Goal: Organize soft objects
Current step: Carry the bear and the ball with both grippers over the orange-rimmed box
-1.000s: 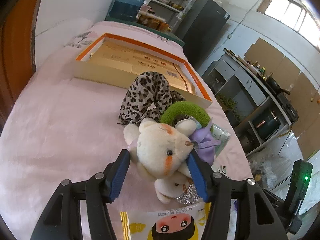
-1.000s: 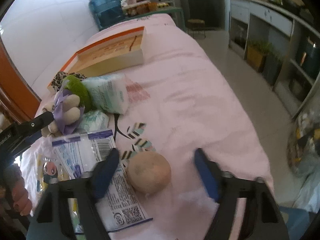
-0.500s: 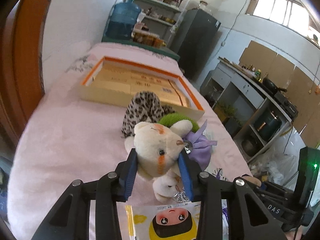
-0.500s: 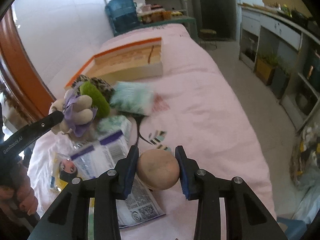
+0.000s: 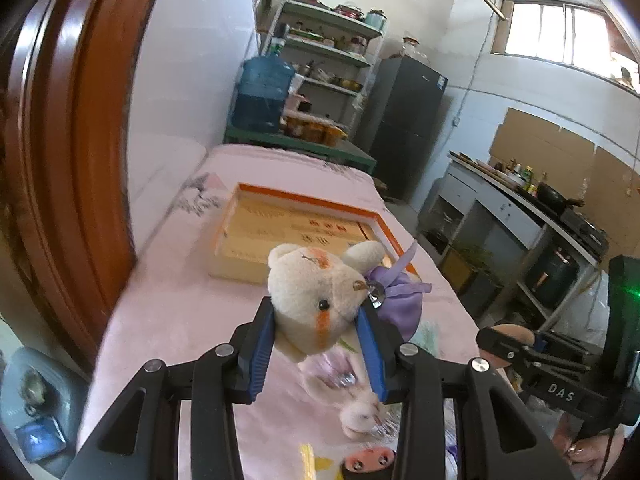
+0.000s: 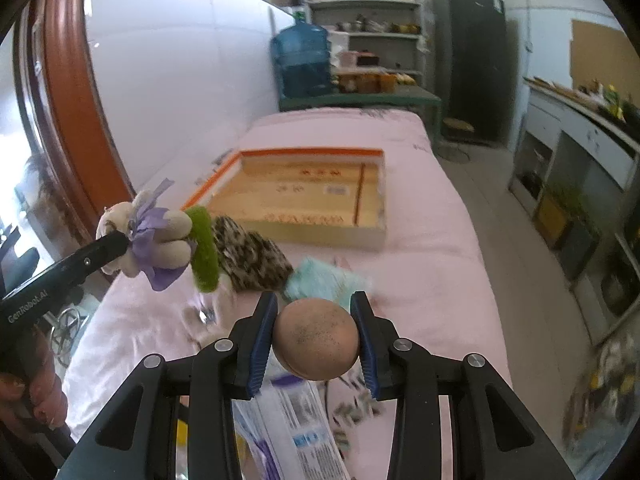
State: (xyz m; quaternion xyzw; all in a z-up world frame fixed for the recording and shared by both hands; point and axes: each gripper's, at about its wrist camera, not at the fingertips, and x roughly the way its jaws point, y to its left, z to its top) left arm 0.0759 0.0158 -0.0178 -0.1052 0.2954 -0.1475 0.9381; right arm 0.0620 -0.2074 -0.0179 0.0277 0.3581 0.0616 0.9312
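Observation:
My left gripper point(image 5: 318, 344) is shut on a cream plush bear point(image 5: 316, 292) in a purple dress, held above the pink bed. The bear also shows at the left of the right wrist view point(image 6: 148, 240), with a green ring point(image 6: 204, 250) hanging behind it. My right gripper point(image 6: 314, 338) is shut on a round tan soft ball point(image 6: 316, 338) and holds it above the bed. An open orange-rimmed box point(image 5: 304, 232) lies further along the bed, and shows in the right wrist view too point(image 6: 308, 196). A leopard-print soft item point(image 6: 250, 258) and a pale teal pack point(image 6: 326, 282) lie in front of the box.
Printed plastic packets point(image 6: 296, 432) lie on the pink bedcover point(image 6: 420, 264) under my right gripper. A brown wooden door frame point(image 5: 68, 140) stands at the left. A counter with cupboards point(image 5: 520, 216) runs along the right, across the floor gap.
Both grippers have risen from the bed with their loads: the left with the bear, the right with the ball. The right gripper closed on the ball a second ago.

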